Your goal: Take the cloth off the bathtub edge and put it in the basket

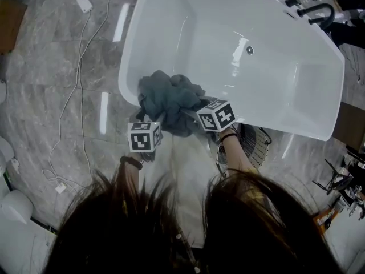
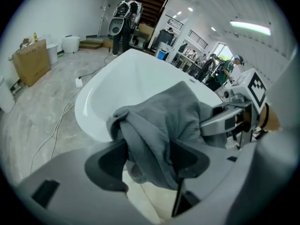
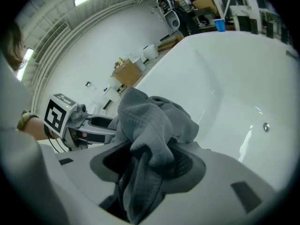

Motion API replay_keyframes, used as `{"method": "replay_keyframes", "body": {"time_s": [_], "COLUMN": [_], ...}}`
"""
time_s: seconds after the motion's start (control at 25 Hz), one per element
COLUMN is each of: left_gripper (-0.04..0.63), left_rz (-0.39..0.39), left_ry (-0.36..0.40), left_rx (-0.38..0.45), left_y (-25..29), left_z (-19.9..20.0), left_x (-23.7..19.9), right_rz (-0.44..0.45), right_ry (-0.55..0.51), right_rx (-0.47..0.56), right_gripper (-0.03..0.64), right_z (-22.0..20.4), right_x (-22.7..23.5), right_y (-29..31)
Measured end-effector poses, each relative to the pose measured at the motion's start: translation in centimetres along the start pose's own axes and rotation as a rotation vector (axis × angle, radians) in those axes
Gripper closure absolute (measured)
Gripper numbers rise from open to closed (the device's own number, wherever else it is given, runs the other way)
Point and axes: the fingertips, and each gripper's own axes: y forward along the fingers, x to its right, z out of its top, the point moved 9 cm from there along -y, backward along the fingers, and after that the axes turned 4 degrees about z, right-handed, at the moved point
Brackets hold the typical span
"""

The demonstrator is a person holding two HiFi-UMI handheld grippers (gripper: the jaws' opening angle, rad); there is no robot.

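Observation:
A dark grey cloth (image 1: 171, 99) lies bunched over the near rim of the white bathtub (image 1: 128, 84). My left gripper (image 1: 154, 120) reaches it from the lower left and my right gripper (image 1: 191, 114) from the right. In the left gripper view the cloth (image 2: 159, 121) fills the gap of the left gripper (image 2: 149, 156), both pads pressing on it. In the right gripper view a thick fold of the cloth (image 3: 150, 121) is pinched in the right gripper (image 3: 149, 161). A wire basket (image 1: 256, 144) stands on the floor by my right forearm, partly hidden.
White cables (image 1: 80, 67) and a plug block (image 1: 84, 4) trail over the marble floor left of the tub. A black faucet (image 1: 316, 10) sits at the tub's far right end. A cardboard box (image 2: 30, 60) stands by the wall; people stand far behind the tub.

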Motion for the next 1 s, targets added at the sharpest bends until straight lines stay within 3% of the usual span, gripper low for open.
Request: {"method": "replay_keyframes", "body": {"time_s": [0.2,0.36,0.64,1.0], "left_gripper": [0.376,0.435,0.483,0.511], "left_rz": [-0.053,-0.096,-0.151,-0.241], "left_ry": [-0.024,-0.031,-0.063,-0.114], "left_rx": [-0.062,-0.098,-0.109,-0.100], "left_y": [0.2,0.4,0.0,-2.3], "left_z": [-0.2,0.0,0.3,1.3], "left_x": [0.2,0.0,-0.3,0.3], "right_rz": [0.004,-0.003,-0.008,0.034], "right_ry": [-0.019,0.002,0.076,-0.020], "right_rx": [-0.024,-0.009,0.110,0.180], "right_gripper": [0.455,0.474,0.491,0.499], "right_z": [0.0,-0.2,-1.3,-0.2], "right_x": [-1.4,-1.8,-2.4,-6.1], "right_y": [0.4,0.5,0.3,-0.2]}}
